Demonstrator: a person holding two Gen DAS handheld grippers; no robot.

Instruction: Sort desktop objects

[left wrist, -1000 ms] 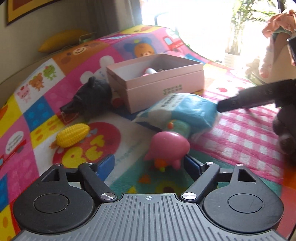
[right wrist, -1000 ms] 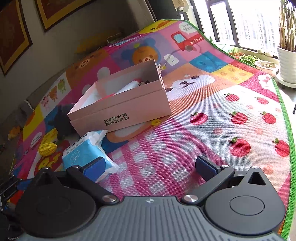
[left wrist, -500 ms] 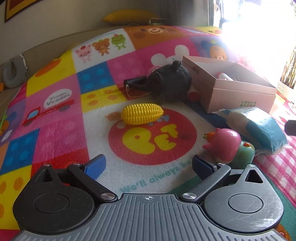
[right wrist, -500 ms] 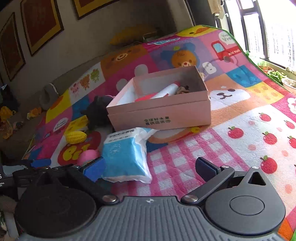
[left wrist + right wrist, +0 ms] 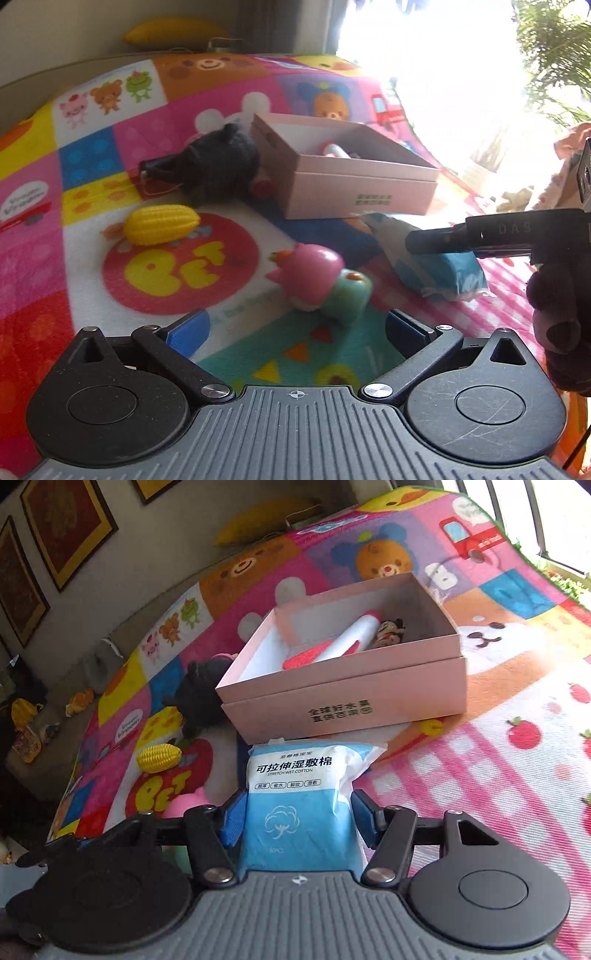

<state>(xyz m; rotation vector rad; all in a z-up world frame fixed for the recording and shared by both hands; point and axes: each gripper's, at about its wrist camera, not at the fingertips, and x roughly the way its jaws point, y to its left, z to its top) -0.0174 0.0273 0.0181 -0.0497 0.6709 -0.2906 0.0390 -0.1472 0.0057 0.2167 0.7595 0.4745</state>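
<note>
The pink box [image 5: 343, 686] holds a few items. The right gripper [image 5: 299, 816], jaws just closing, seemingly grips the blue cotton pack [image 5: 299, 805]. The left gripper [image 5: 295, 328] gapes empty; corn toy [image 5: 160, 224], pink toy [image 5: 314, 273], black plush [image 5: 218, 166] remain unsorted.

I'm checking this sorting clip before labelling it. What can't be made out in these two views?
- Near end of the blue cotton pack: right wrist view, hidden behind the right tongs' body.
- Small dark item in the pink box: too small to identify.
- Pink and teal toy: left wrist view, blurred; right wrist view, mostly hidden by the tongs.
- Window area: left wrist view, washed out by glare.
</note>
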